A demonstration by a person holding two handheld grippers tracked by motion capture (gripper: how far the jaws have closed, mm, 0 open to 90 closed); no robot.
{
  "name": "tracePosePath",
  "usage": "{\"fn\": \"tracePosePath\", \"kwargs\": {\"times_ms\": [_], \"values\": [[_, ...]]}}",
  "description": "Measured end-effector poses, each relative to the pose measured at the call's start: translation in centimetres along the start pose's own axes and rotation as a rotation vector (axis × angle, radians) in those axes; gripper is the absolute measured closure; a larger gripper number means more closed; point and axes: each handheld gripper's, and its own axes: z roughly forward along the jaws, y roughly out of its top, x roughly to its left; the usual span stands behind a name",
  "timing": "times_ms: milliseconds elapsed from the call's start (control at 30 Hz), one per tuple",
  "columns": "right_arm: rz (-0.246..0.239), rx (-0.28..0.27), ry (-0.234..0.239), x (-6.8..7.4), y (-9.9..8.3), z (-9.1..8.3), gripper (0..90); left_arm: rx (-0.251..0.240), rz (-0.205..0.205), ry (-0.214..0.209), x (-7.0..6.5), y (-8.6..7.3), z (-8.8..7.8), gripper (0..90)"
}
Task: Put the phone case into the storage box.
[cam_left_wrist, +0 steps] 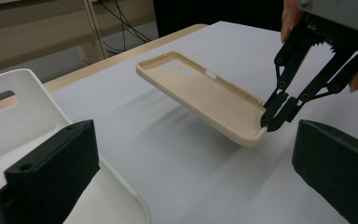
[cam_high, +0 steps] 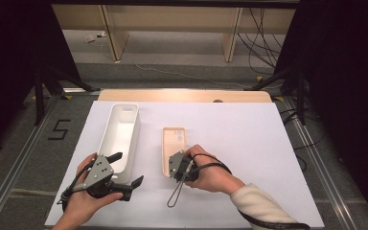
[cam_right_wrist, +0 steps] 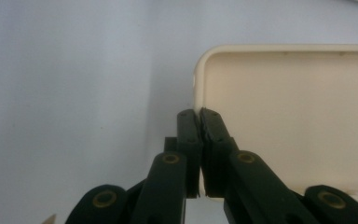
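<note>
Right tool [cam_left_wrist: 274,122] pinches smooth beige phone case [cam_left_wrist: 205,93] rim.

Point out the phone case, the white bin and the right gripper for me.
phone case [cam_left_wrist: 200,93]: left gripper view, on its inner floor.
white bin [cam_high: 119,132]: high view, on its inside floor.
right gripper [cam_left_wrist: 274,116]: left gripper view, at its tips, shut on the case's near rim.

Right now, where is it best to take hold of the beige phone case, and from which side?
Probably by its thin side wall at the near corner, coming from the person's side. The phone case lies open side up, so its raised rim fits between the jaws. The right claw already pinches that corner, lifting it clear of the table.
</note>
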Motion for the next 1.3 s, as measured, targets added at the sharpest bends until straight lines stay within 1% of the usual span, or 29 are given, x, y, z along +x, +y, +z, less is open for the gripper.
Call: {"fn": "tracePosePath", "kwargs": {"times_ms": [33,133,200,300,367,467,667,733,767,900,1033,1100,1133,1167,1200,1233,1267,1300], "values": [[-0.013,-0.011,-0.009,0.0,-0.1,-0.1,88.4,0.000,0.000,0.000,0.0,0.0,0.0,0.0],[-0.018,-0.038,-0.025,0.3,-0.4,-0.5,88.4,0.004,0.000,0.000,0.0,0.0,0.0,0.1],[-0.030,-0.059,-0.039,0.4,-0.6,-0.7,88.4,0.004,0.000,0.000,0.0,0.0,0.0,0.2],[-0.029,-0.087,-0.043,0.8,-1.0,-1.0,88.4,0.005,-0.001,0.001,0.0,0.0,0.0,0.3],[-0.038,-0.097,-0.063,0.9,-1.1,-1.1,88.3,0.006,-0.001,0.001,0.0,0.0,0.0,0.3],[-0.040,-0.119,-0.066,1.1,-1.3,-1.4,88.4,0.006,-0.002,-0.002,0.0,0.0,0.1,0.3],[-0.045,-0.144,-0.086,1.3,-2.0,-1.7,88.3,0.005,-0.004,-0.002,0.0,0.0,0.1,0.3],[-0.041,-0.151,-0.103,1.5,-2.2,-1.8,88.3,0.008,-0.004,-0.003,0.0,-0.1,0.1,0.5],[-0.040,-0.160,-0.095,1.5,-2.3,-1.8,88.3,0.008,-0.005,-0.004,-0.1,0.0,0.1,0.6],[-0.043,-0.174,-0.110,1.8,-2.7,-2.1,88.3,0.009,-0.001,-0.004,-0.1,0.1,0.2,0.8],[-0.039,-0.180,-0.119,2.1,-3.1,-2.3,88.3,0.007,-0.018,-0.005,0.0,0.3,0.3,1.5],[-0.037,-0.187,-0.123,2.2,-3.2,-2.3,88.3,0.011,-0.019,0.004,0.0,0.4,0.4,2.2],[-0.041,-0.192,-0.132,2.3,-3.3,-2.3,88.3,0.013,-0.024,0.005,0.0,0.5,0.5,2.5],[-0.028,-0.190,-0.129,2.5,-3.4,-2.4,88.3,0.012,-0.027,0.008,0.0,0.5,0.5,3.0],[-0.036,-0.193,-0.133,2.4,-3.5,-2.4,88.3,0.014,-0.031,0.006,0.0,0.6,0.6,3.4],[-0.030,-0.196,-0.130,2.5,-3.6,-2.5,88.3,0.011,-0.038,0.004,0.0,0.7,0.6,3.7],[-0.034,-0.198,-0.130,2.5,-3.6,-2.5,88.3,0.009,-0.041,0.002,0.0,0.7,0.7,3.9],[-0.031,-0.200,-0.136,2.6,-3.7,-2.5,88.3,0.009,-0.046,0.000,0.0,0.8,0.8,4.3]]}}
